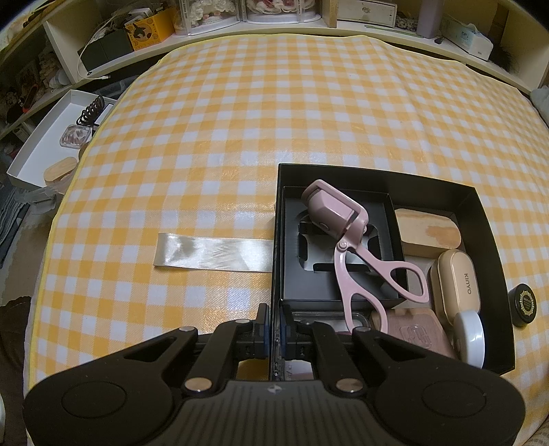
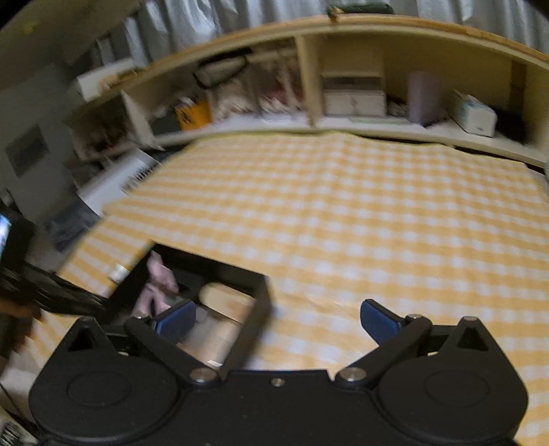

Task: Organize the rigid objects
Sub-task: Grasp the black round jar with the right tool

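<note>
A black box (image 1: 377,173) stands on the yellow checked cloth. In it lie a pink eyelash curler (image 1: 338,212) across an inner black tray (image 1: 308,284), a wooden block (image 1: 427,233), a beige case (image 1: 459,284), a pink compact (image 1: 411,334) and a white round item (image 1: 470,336). My left gripper (image 1: 274,329) is shut on the box's left wall near its front corner. A small black jar (image 1: 523,305) sits on the cloth just right of the box. In the blurred right wrist view my right gripper (image 2: 277,314) is open and holds nothing, over the cloth beside the black box (image 2: 260,295).
A silvery ribbon (image 1: 212,255) runs left from the box over the checked cloth (image 1: 274,120). A white box (image 1: 44,144) with a hair clip and small items sits off the cloth's left edge. Cluttered shelves (image 1: 343,31) line the far side.
</note>
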Available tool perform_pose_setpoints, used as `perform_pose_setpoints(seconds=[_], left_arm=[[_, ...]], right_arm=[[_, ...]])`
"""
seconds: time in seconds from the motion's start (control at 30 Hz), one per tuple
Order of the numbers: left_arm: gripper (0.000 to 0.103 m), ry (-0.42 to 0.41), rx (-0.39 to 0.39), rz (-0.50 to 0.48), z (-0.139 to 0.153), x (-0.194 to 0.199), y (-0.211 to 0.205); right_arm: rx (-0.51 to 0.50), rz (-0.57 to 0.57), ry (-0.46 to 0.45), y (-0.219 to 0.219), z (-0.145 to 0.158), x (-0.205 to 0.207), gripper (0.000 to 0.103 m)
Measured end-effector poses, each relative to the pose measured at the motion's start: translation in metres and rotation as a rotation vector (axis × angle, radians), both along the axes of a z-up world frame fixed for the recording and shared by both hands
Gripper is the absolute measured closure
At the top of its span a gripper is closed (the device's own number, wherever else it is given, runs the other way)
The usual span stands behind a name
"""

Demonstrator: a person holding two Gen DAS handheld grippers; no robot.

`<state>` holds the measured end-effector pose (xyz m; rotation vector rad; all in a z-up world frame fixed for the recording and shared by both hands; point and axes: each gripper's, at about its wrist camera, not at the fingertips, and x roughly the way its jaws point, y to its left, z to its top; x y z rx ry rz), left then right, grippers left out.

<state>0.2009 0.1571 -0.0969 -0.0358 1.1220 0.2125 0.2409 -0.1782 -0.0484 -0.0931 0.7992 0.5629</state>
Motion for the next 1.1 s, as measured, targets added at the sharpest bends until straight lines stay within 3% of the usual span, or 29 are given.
perform_pose_setpoints(seconds=[0.37,0.6,0.77,0.87,0.93,1.1], left_arm=[[0.096,0.0,-0.001,0.001,0.0,0.0,0.0],[0.096,0.001,-0.001,0.001,0.0,0.0,0.0],[0.096,0.001,0.0,0.002,0.0,0.0,0.0],[0.096,0.001,-0.001,0.002,0.0,-0.001,0.0],[0.096,0.001,-0.001,0.002,0.0,-0.001,0.0],[0.096,0.001,-0.001,0.002,0.0,-0.001,0.0]], right_arm=[[-0.171,-0.06,0.172,-0.023,-0.055,0.026,0.0],[-0.242,0.012,0.291,-0.006,-0.084,0.025,0.001],[-0.282,0.094,0.342,0.011,-0.096,0.019,0.015],[-0.301,0.117,0.349,0.017,-0.098,0.018,0.034],[-0.309,0.111,0.351,0.018,-0.099,0.018,0.052],[-0.314,0.111,0.345,0.018,-0.098,0.017,0.053]])
